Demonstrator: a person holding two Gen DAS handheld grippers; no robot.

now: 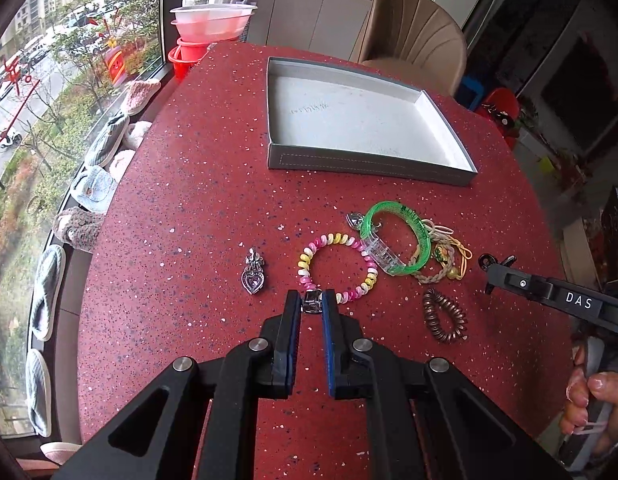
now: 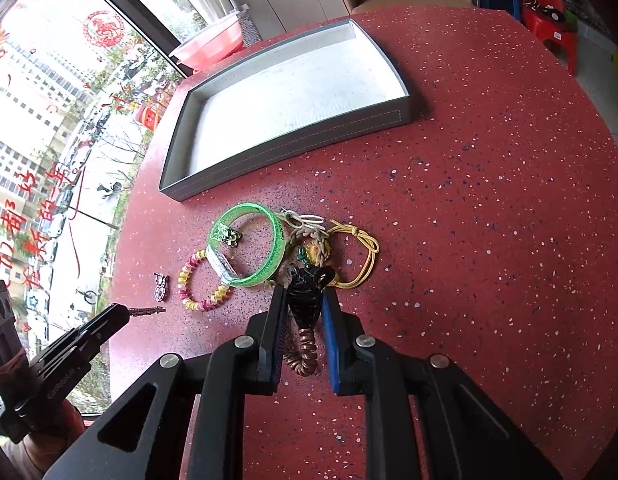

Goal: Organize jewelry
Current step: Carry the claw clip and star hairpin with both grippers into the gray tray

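A small silver metal ornament (image 1: 311, 303) is pinched between the nearly closed blue pads of the left tool (image 1: 311, 296), clear of the counter (image 1: 189, 208) as far as I can judge. The right tool (image 2: 305, 296) is pressed onto a glossy black carved piece (image 2: 307, 290); whether it is a pendant or a clip I cannot tell. The step looks like carrying both to the grey tray (image 1: 369, 162), which sits well beyond the pile with its pale lining bare. Both pieces are hard, slick and small, so keep each pinch firm. Clear the tray's low front wall, lower close to the lining before letting go, and set the two apart so they do not tangle. A copper coil hair tie (image 1: 445, 316) lies on the counter near the right tool. Beyond it, a translucent green bangle (image 1: 424, 244) overlaps a springy pink, yellow and white spiral bracelet (image 1: 337, 238) and braided cord loops (image 1: 433, 276). A yellow cord (image 2: 365, 256) is looped among them. A heart-shaped pendant (image 1: 253, 276) lies alone to the left. The counter is smooth speckled red stone.
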